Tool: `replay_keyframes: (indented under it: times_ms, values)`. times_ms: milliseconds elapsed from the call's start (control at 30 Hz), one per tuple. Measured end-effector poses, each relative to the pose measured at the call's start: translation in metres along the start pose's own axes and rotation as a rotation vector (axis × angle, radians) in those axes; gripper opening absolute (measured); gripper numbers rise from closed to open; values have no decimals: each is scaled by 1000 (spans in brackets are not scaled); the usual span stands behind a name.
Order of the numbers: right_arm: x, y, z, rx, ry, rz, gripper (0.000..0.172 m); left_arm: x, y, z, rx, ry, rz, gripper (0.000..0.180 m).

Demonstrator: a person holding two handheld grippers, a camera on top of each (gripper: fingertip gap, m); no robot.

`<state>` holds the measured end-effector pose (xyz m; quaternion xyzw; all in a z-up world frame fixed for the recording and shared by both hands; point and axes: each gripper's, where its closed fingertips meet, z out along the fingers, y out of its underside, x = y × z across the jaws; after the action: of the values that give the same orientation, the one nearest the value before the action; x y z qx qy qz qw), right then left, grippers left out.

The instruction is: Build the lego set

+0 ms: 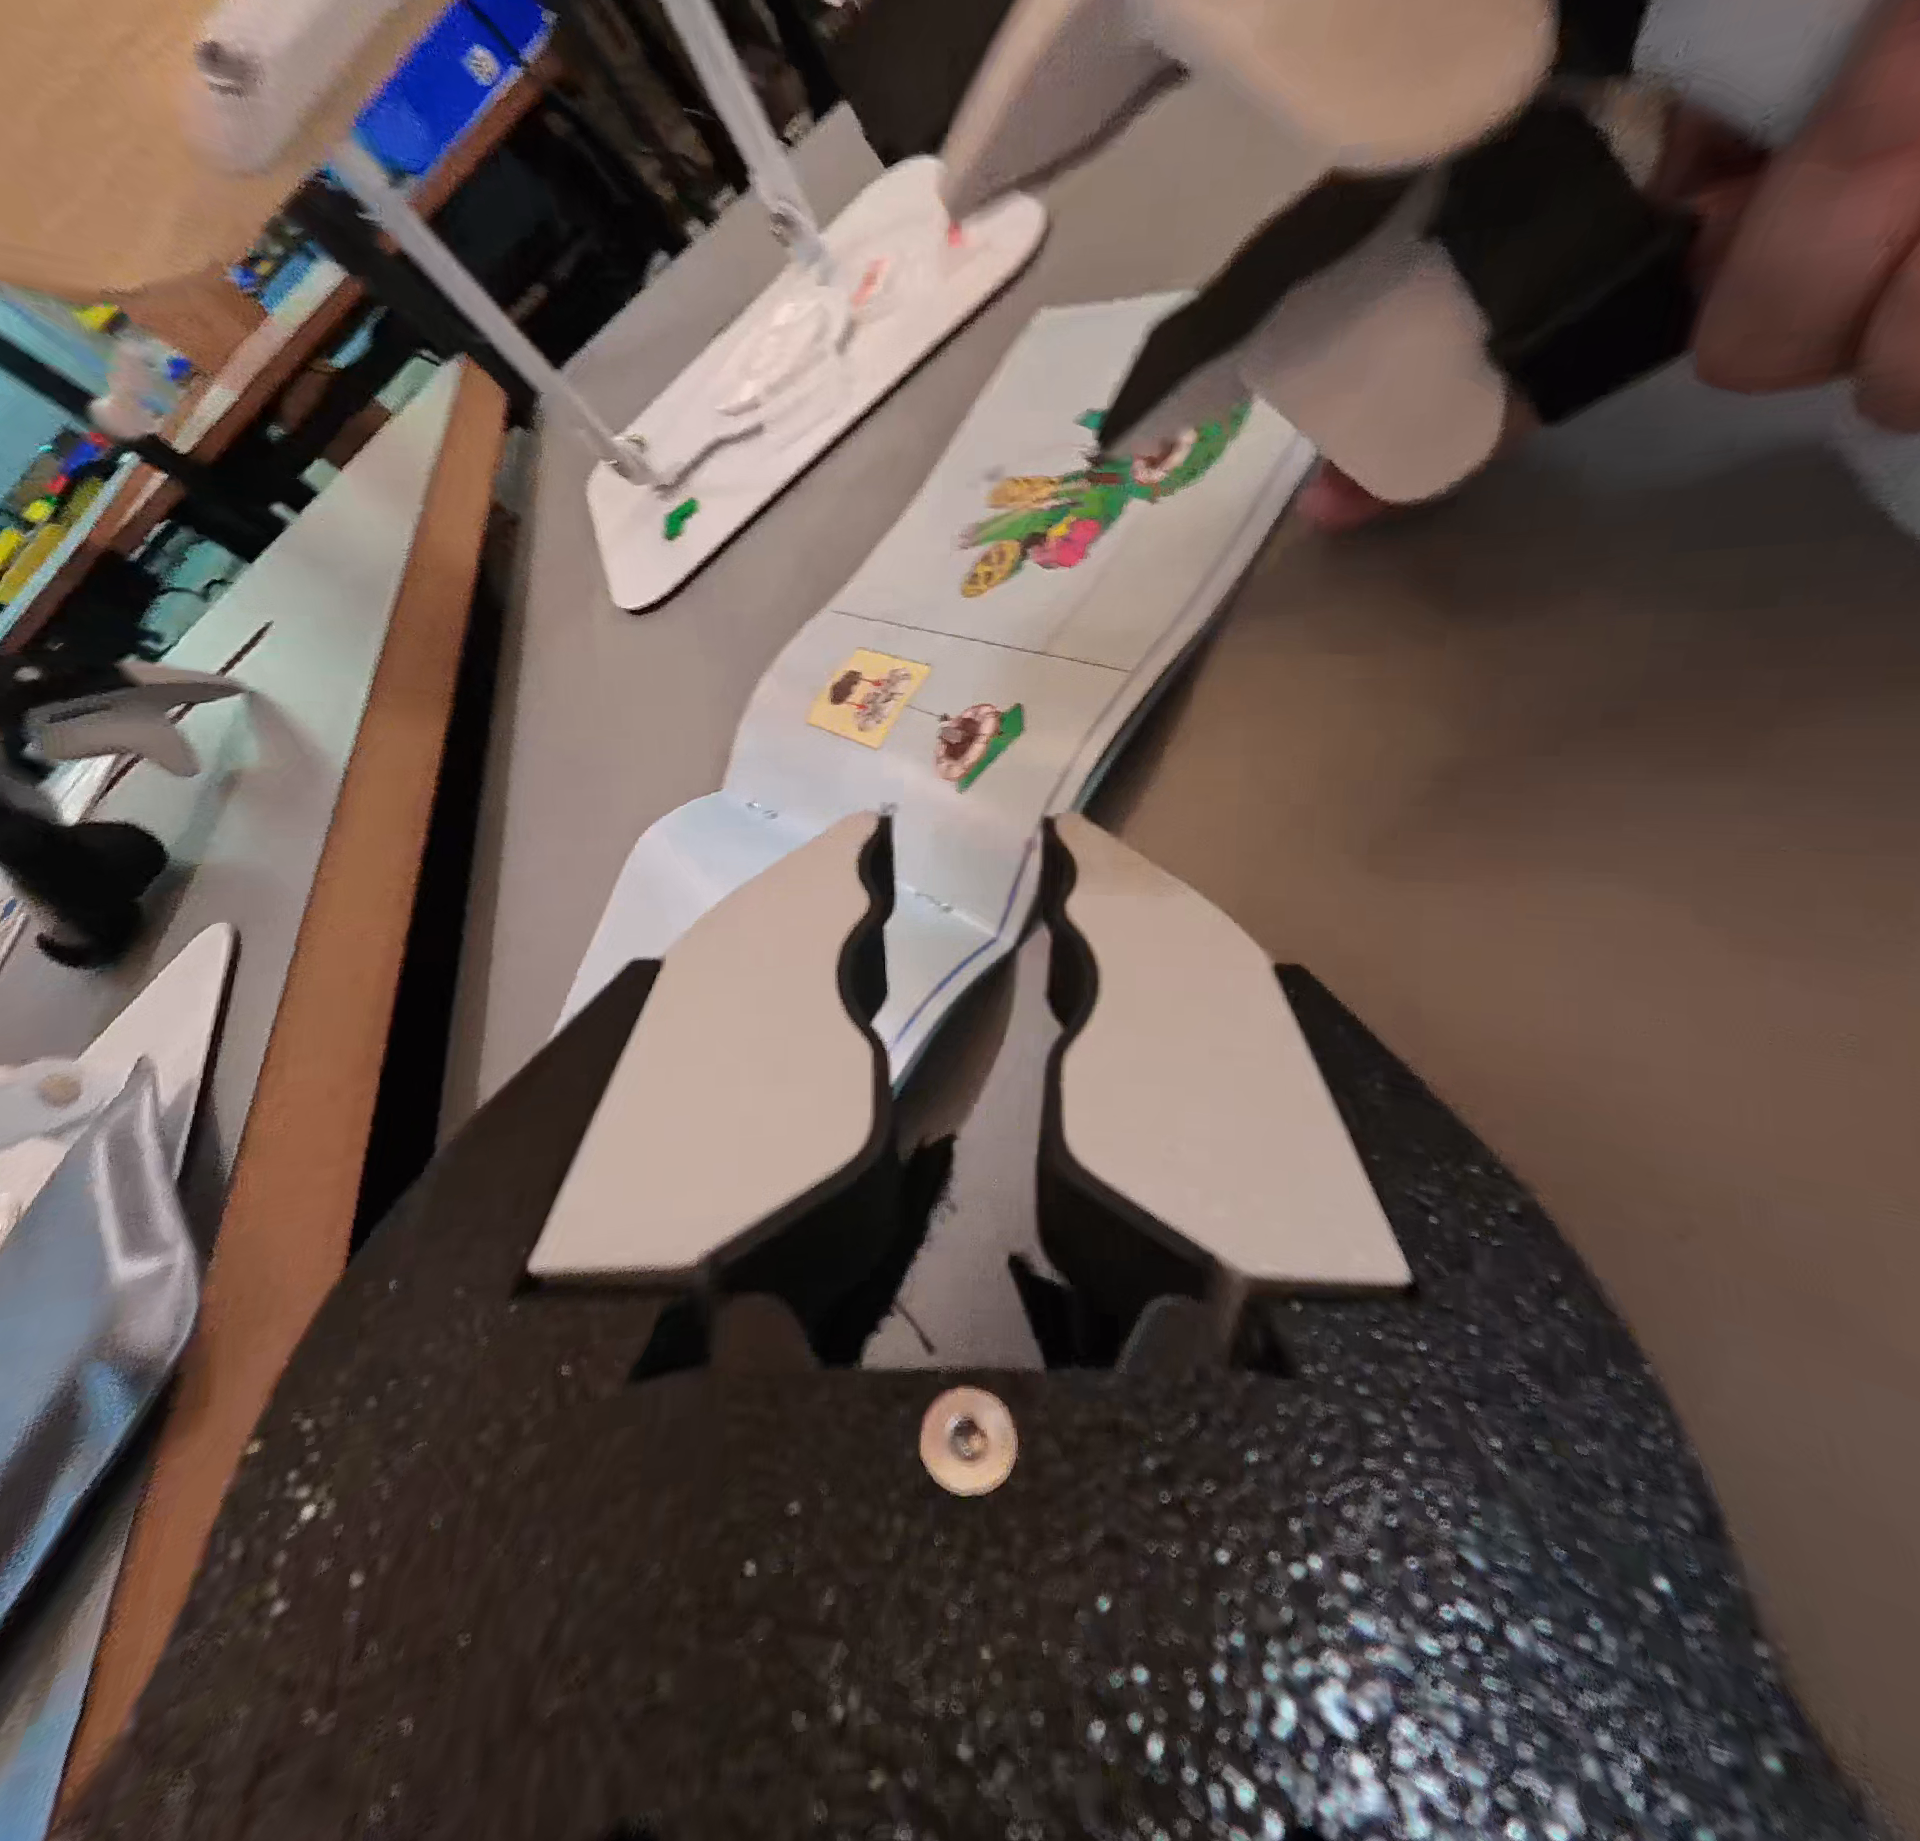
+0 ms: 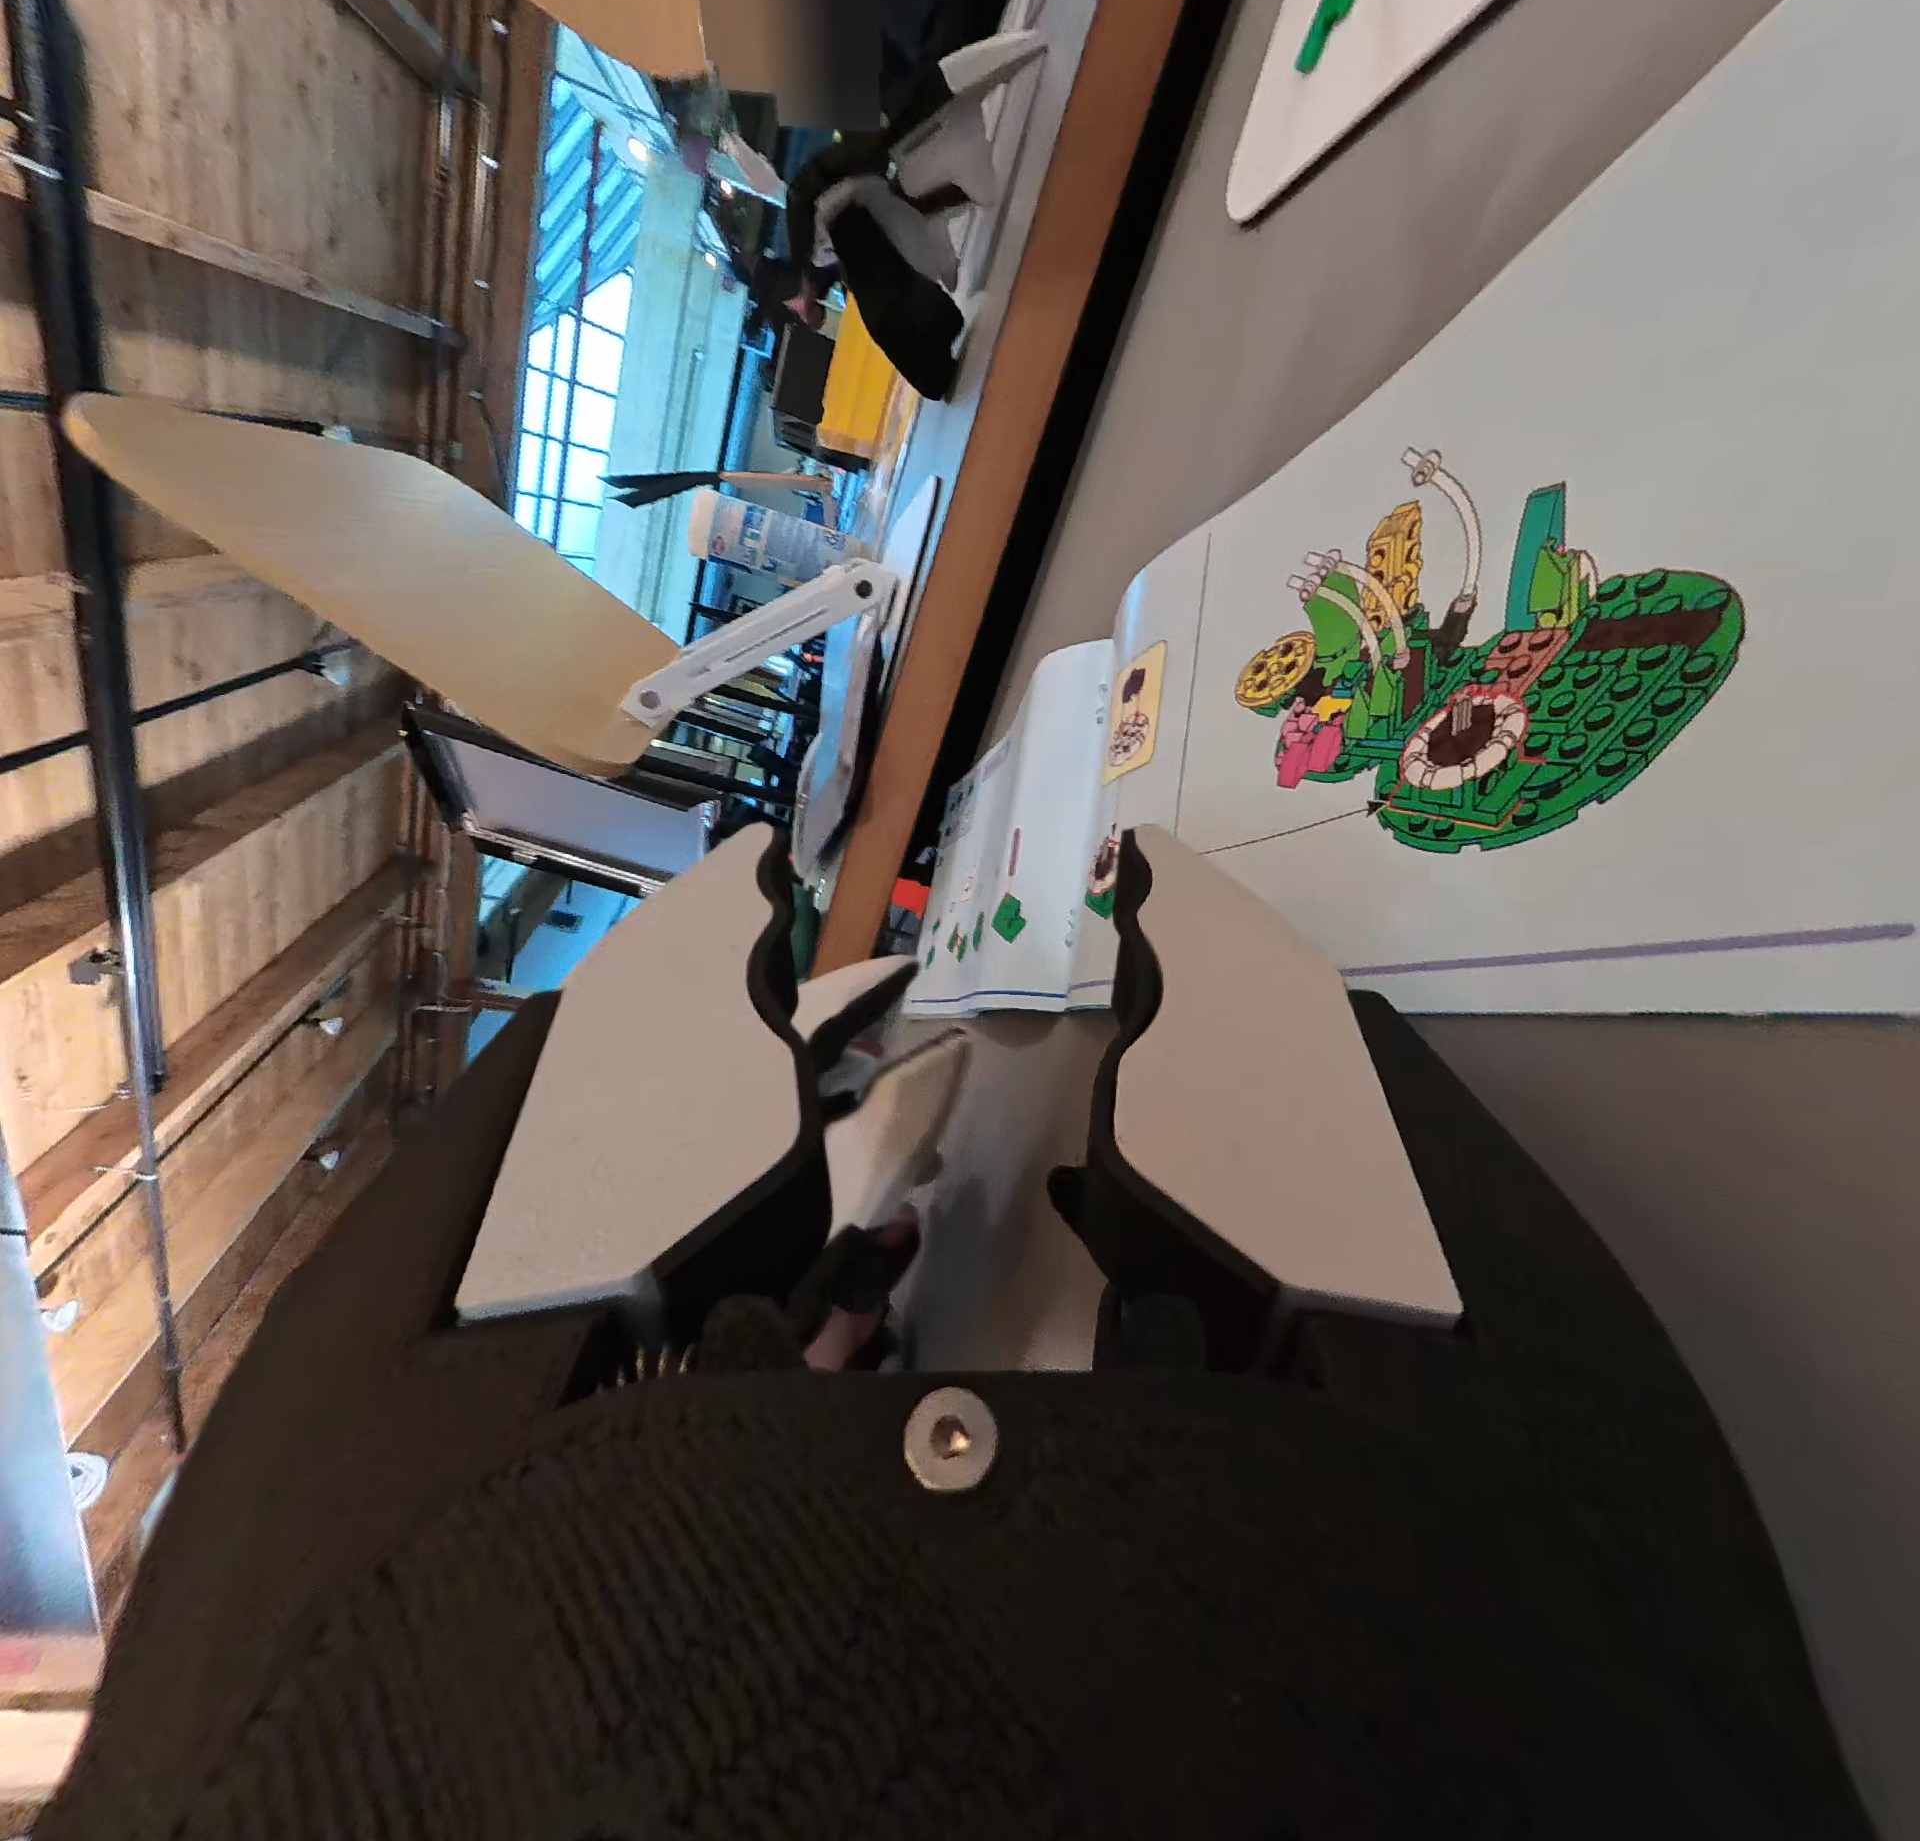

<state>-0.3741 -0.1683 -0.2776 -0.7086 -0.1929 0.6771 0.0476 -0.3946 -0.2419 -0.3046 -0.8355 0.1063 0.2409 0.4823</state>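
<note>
Fingers point(image 1: 790, 970) of both grippers stand apart over an open booklet point(image 1: 935, 690).

You work at a grey bench point(image 1: 1455, 856) edged on its far side by a brown wooden strip point(image 1: 343, 856). Beyond that strip lies a second pale worktop point(image 1: 291, 669). Past it stand dark shelves holding a blue bin point(image 1: 457, 66). A plank wall point(image 2: 239, 233) with metal rails rises beside a tall gridded window point(image 2: 571, 378), bright with daylight. Pale wooden panels point(image 2: 364, 565) on white brackets hang above the bench.
</note>
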Motion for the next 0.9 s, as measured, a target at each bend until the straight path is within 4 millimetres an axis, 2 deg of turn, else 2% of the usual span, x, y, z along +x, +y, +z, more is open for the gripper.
replay_keyframes:
  times_ms: [133,233,500,667,767,833,900]
  values:
    - [-11,-13,-18,139,-18,-134,52,18,0,16,-81,123,92,43]
    - [-11,-14,-25,149,26,-236,52,16,5,26,-125,117,146,45]
    - [-8,-17,-28,150,33,-236,52,5,3,32,-101,67,150,36]
    - [-7,-22,-31,173,67,-306,51,-16,-9,24,-23,-154,344,16]
    - [0,-22,-31,154,197,-530,51,-15,-3,27,-52,-141,345,18]
    - [5,-18,-30,106,326,-789,51,-15,-2,28,-50,-125,319,21]
    - [7,-15,-28,49,453,-1125,51,-13,-3,27,-25,-82,281,23]
